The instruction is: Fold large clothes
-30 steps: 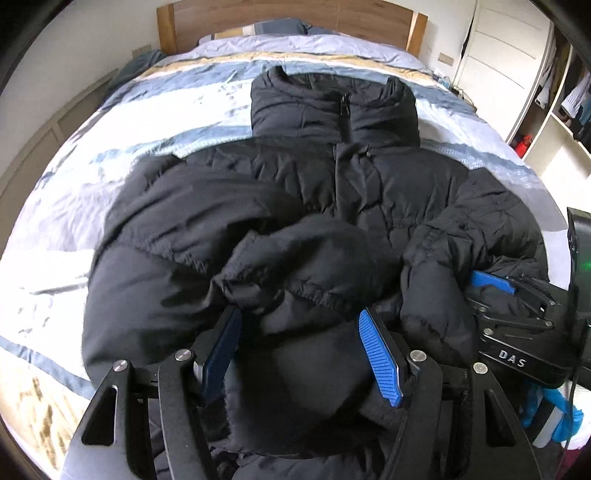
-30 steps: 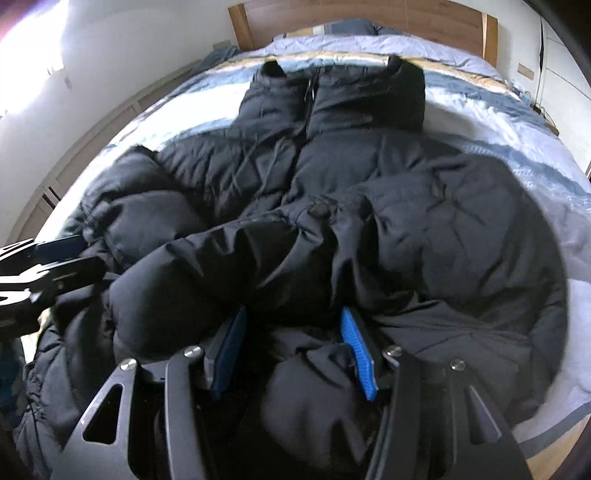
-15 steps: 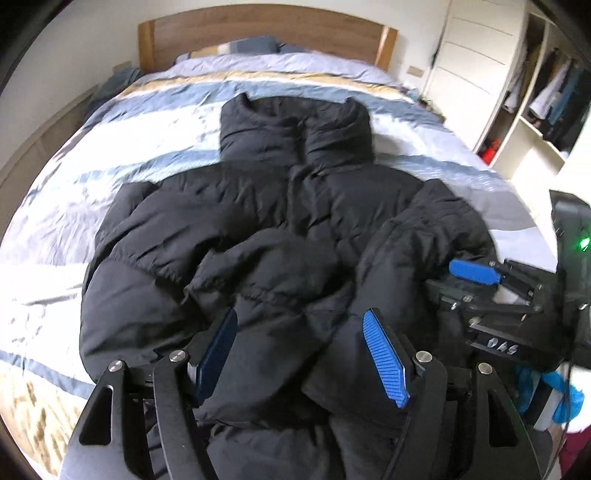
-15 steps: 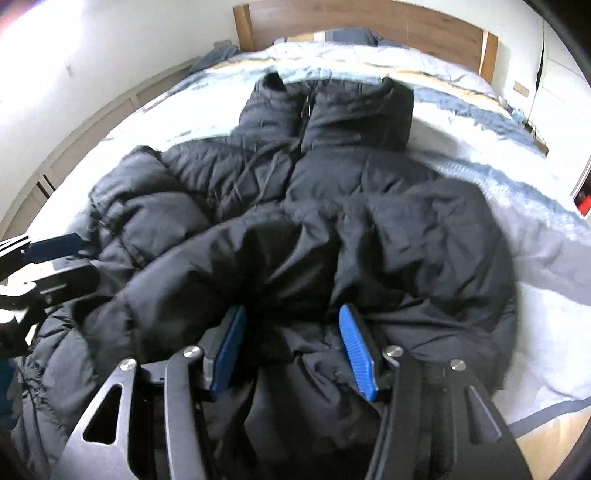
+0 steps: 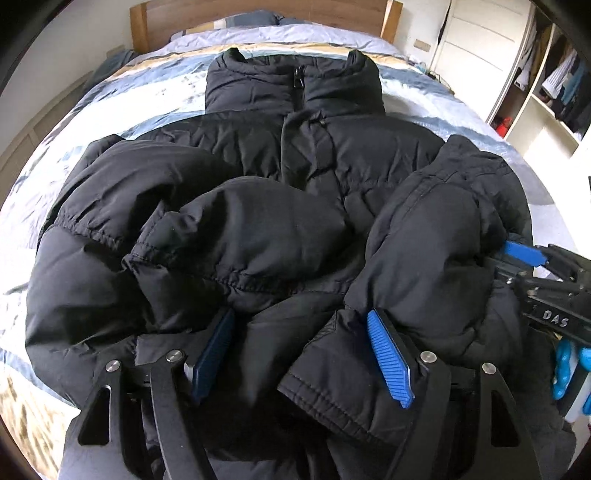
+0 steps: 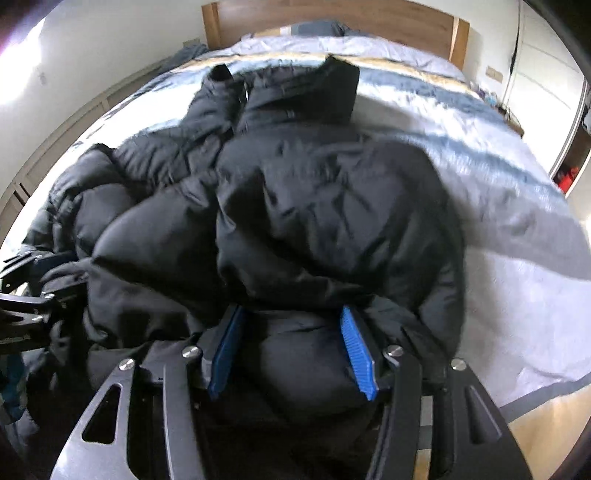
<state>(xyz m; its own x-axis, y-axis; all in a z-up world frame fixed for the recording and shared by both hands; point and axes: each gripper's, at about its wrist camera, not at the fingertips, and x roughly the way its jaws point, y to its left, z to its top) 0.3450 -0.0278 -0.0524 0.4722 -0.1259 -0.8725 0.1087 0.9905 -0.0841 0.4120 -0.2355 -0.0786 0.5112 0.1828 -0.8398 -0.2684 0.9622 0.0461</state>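
Wardrobe shelves (image 5: pixel 554 88) showed only from the left gripper (image 5: pixel 299 354), which, like the right gripper (image 6: pixel 291 350), clenched the puffy quilted black jacket (image 5: pixel 258 206) at the striped bed's (image 5: pixel 110 122) foot edge.

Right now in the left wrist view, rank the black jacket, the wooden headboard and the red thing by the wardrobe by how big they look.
1. black jacket, fills most of the frame
2. wooden headboard
3. red thing, tiny

The jacket lies nearest the camera, which exaggerates its lead.

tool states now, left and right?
Left tool: shut on the black puffer jacket hem.
Right tool: shut on the same jacket's hem.
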